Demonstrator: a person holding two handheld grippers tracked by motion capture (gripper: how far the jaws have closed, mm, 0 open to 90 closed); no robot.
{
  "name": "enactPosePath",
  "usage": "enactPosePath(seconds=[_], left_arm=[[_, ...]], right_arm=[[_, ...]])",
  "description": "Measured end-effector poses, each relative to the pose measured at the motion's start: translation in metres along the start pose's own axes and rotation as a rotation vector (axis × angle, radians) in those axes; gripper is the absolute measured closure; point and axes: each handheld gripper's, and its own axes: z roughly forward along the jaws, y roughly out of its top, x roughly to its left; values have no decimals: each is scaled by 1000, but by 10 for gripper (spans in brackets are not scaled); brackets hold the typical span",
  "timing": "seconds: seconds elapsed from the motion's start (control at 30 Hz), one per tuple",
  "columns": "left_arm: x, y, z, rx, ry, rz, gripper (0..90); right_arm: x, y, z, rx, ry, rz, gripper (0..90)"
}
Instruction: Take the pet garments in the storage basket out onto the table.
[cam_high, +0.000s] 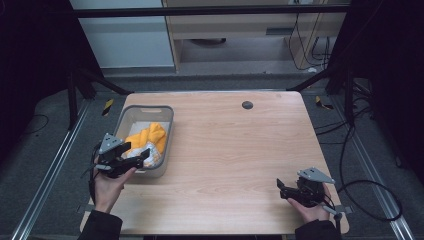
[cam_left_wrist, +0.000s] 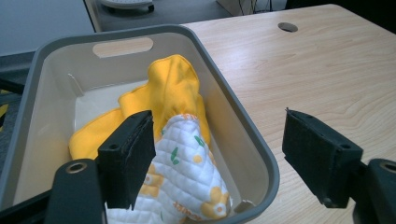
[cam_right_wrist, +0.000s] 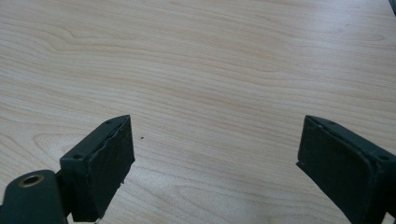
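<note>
A grey plastic bin (cam_high: 167, 134) (cam_left_wrist: 233, 116) stands on the left of the wooden table (cam_high: 235, 150). Inside it lies a yellow oven mitt (cam_high: 149, 136) (cam_left_wrist: 173, 88) with a white quilted, flower-printed cuff (cam_left_wrist: 187, 172). My left gripper (cam_high: 137, 154) (cam_left_wrist: 219, 158) hovers open over the bin's near end; its jaws straddle the bin's right wall, one above the quilted cuff, the other outside over the table. My right gripper (cam_high: 281, 189) (cam_right_wrist: 215, 158) is open low over bare wood at the table's front right, with nothing between its jaws.
A round cable hole (cam_high: 247, 105) (cam_left_wrist: 288, 27) sits near the table's far edge. Metal frame rails (cam_high: 55, 160) run along the left side, and cables (cam_high: 370, 190) lie on the floor to the right. Cabinets stand beyond the table.
</note>
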Motion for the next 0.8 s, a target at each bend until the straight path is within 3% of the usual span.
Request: enactPosePath(seconds=[0.47,0.8], left_arm=[[7,26,12,67,22,24,248],[12,31,26,130,31,25,248]], right_arm=[[1,0,0,2,8,2,106],[1,0,1,5,9,-7,107]])
